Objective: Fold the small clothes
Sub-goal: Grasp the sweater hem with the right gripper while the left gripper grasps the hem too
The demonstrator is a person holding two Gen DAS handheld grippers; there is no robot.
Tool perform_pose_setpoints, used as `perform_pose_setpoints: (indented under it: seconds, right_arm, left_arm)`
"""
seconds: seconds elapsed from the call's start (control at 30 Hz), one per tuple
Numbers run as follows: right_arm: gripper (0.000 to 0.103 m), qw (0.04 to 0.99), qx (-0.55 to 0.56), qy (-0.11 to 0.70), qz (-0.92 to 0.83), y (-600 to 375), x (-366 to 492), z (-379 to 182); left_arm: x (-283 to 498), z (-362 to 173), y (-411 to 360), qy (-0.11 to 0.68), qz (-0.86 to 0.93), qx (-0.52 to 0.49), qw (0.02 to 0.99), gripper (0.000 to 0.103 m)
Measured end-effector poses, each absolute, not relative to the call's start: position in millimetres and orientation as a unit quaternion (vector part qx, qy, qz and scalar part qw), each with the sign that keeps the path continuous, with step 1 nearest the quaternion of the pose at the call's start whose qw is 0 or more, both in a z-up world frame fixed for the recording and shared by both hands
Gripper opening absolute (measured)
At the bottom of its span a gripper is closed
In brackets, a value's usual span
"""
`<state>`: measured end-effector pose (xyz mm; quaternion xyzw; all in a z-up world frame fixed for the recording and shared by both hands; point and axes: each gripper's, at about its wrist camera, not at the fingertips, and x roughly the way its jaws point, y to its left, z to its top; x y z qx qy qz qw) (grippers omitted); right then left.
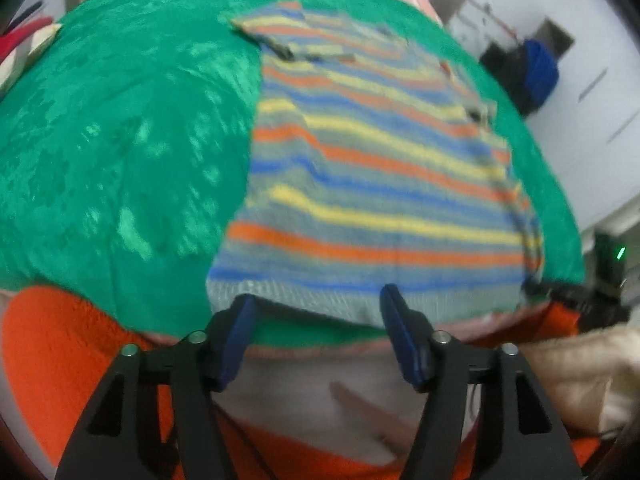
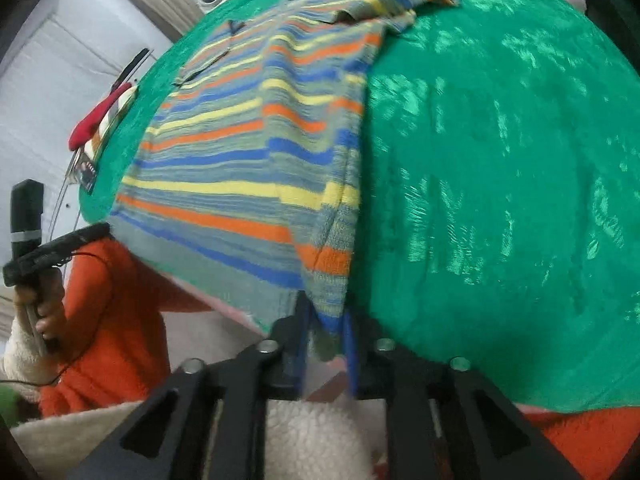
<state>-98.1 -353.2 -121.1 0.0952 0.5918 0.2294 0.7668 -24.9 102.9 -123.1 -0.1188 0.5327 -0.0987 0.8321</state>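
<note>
The sweater (image 1: 372, 168) lies on the cloth (image 1: 120, 152), its hem at the near edge. The right gripper (image 2: 326, 336) sits at the hem's right corner; the left gripper (image 1: 316, 316) sits before the hem.

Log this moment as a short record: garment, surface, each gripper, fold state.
garment: striped knit top, lying on the cloth, hem at the near edge
surface: green cloth
left gripper: open, fingertips at the hem, gripping nothing
right gripper: shut on the sleeve end
fold state: that sleeve lies along the body's side; further folds cannot be told
</note>
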Motion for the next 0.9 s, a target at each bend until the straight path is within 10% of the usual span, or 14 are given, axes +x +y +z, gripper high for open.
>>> perform_pose_setpoints:
  seconds: [0.2, 0.6, 0.7, 0.77, 0.8, 0.9]
  right_arm:
    - [0.061, 0.751, 0.18, 0.583, 0.254, -371, -90, -130]
    - [0.062, 0.735, 0.184, 0.599, 0.259, -362, -88, -131]
    - [0.056, 0.737, 0.162, 0.603, 0.259, -352, -84, -134]
    - [0.009, 0.74, 0.136, 0.606, 0.258, -346, -84, -130]
    - [0.006, 0.744, 0.128, 0.605, 0.254, -347, -85, -125]
    - [0.005, 0.748, 0.13, 0.606, 0.237, -357, -90, -107]
  left_arm:
    - [6, -144, 126, 0.554, -0.021, -0.105, 0.825, 0.072]
    - [-24, -98, 168, 0.496, -0.067, -0.128, 0.856, 0.09]
    - [-7, -135, 155, 0.55, -0.052, -0.099, 0.828, 0.065]
    - [2, -162, 132, 0.593, -0.055, -0.051, 0.802, 0.031]
    - [3, -168, 122, 0.596, -0.053, -0.032, 0.801, 0.005]
    - [-8, -154, 115, 0.59, -0.062, -0.028, 0.805, 0.004]
